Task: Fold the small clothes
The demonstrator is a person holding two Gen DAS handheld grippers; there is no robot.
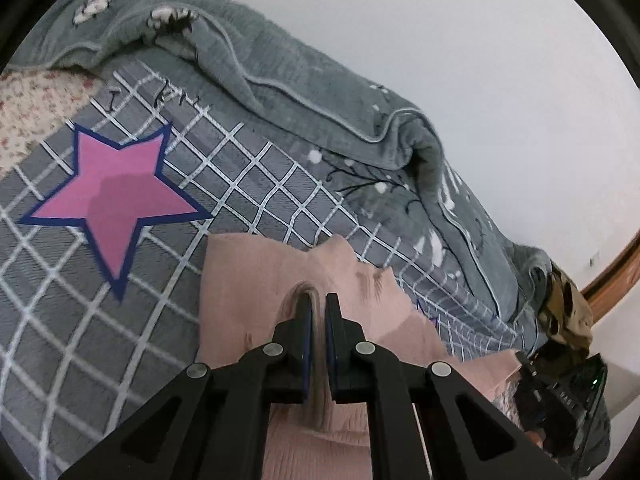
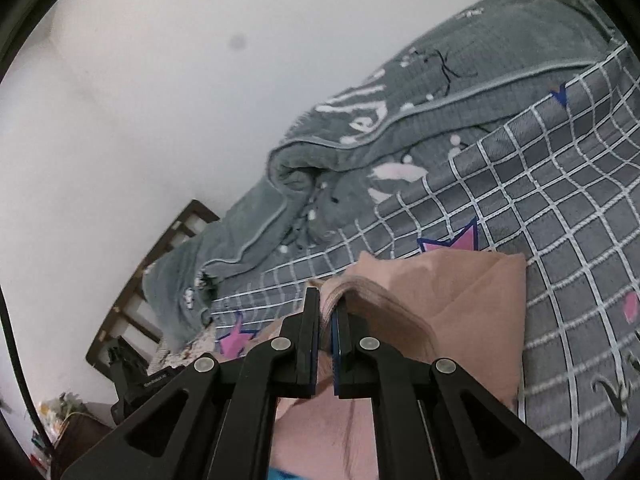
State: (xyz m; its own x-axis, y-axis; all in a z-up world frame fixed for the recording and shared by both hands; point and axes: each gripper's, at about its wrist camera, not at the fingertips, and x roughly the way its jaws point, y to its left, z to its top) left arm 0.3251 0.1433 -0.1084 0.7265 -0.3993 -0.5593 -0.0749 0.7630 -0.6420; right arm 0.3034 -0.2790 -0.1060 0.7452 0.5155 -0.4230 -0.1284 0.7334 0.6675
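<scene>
— What've the tongs got?

— Both are on the same pink garment [image 1: 256,280]. Left tongs [image 1: 318,300] clenched on a raised fold of it, cloth pinched up between the two black fingers [image 1: 303,320]. Right tongs [image 2: 326,300] same deal, clamped on a thick hem edge that bunches up btwn the fingers [image 2: 310,312].

— Where's the garment lying?

— On the bed, on the grey sheet [image 1: 60,320] w/ the white grid lines. Part lies flat on the sheet, part is lifted toward the tongs. From the right side it shows a straight edge and a square corner [image 2: 520,258] resting on the sheet.

— Anything near it?

— Big pink star [image 1: 112,204] w/ blue outline printed on the sheet, just beside the garment's far corner, not touching it. Another star [image 2: 456,240] peeks out from behind the garment's far edge in the right view. A rumpled grey blanket [image 1: 320,100] runs along the wall side of the bed, well past the garment. White wall [image 1: 440,40] behind that. Dark wooden bedframe slats [image 2: 160,272] at the end of the bed.

— Can you tell what kind of garment?

— No, too bunched up.
</scene>
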